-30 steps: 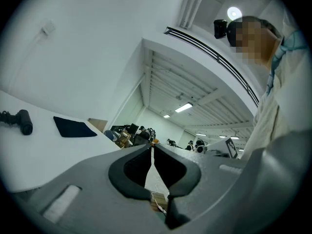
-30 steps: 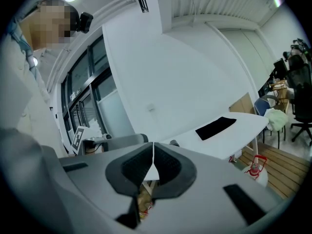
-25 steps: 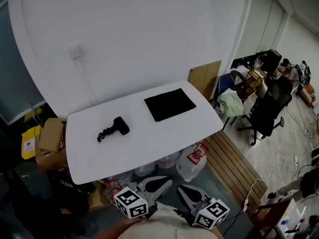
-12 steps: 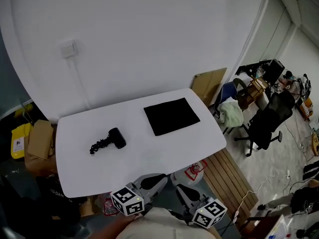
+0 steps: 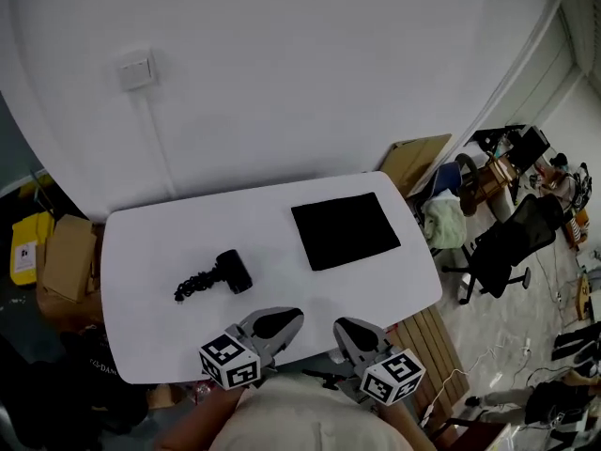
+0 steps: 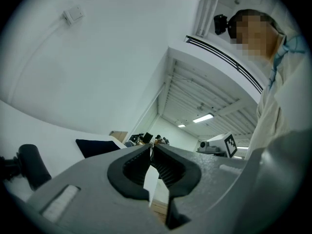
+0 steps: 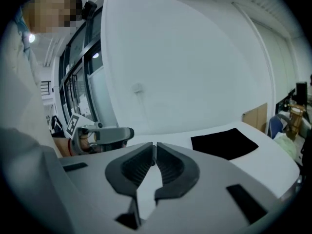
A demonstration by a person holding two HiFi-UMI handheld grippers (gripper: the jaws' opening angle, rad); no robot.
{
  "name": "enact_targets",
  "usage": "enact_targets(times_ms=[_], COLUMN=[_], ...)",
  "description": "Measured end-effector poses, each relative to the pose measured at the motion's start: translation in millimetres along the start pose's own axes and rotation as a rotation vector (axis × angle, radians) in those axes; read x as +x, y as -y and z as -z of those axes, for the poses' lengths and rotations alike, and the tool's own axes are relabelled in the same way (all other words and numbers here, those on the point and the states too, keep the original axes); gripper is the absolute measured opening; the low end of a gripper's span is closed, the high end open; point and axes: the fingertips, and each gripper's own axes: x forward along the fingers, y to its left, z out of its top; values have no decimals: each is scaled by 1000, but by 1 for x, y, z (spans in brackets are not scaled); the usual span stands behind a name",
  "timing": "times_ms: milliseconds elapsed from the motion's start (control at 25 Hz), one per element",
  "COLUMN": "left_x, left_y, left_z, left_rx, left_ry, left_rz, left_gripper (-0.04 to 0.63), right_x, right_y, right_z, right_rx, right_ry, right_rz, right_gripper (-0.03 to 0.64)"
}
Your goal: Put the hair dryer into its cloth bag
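A black hair dryer [image 5: 228, 272] lies on the left half of the white table [image 5: 282, 219], with its coiled cord [image 5: 192, 286] trailing to its left. The flat black cloth bag [image 5: 346, 230] lies on the right half. My left gripper [image 5: 289, 316] is shut and empty at the table's near edge, just right of the dryer. My right gripper [image 5: 344, 326] is shut and empty beside it, below the bag. In the left gripper view the dryer [image 6: 30, 165] shows at far left and the bag [image 6: 95, 146] further off. In the right gripper view the bag [image 7: 224, 142] lies ahead to the right.
Cardboard boxes [image 5: 68, 256] and a yellow container [image 5: 26, 248] stand left of the table. An office chair [image 5: 503, 248], a cardboard sheet [image 5: 419, 157] and wooden planks [image 5: 424, 334] are on the right. A wall switch [image 5: 136, 69] hangs above the table.
Both grippers have moved forward to the table's near edge, and the table now sits closer in the head view. The dryer and the bag have not moved.
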Motion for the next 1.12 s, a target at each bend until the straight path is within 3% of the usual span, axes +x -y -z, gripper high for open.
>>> enact_targets(times_ms=[160, 320, 600, 1120], left_x=[-13, -23, -24, 11], left_y=[-38, -60, -84, -124], left_z=[0, 10, 31, 39], left_rx=[13, -17, -64, -86], left_ry=[-1, 1, -28, -62], left_rz=[-65, -126, -228, -243], left_gripper=[11, 11, 11, 11], right_x=[48, 101, 162, 233], right_y=[33, 66, 107, 159], right_z=[10, 23, 34, 80], right_rx=[-114, -176, -241, -391], right_ry=[-106, -211, -302, -463], right_rz=[31, 26, 25, 97], right_gripper=[31, 148, 153, 155])
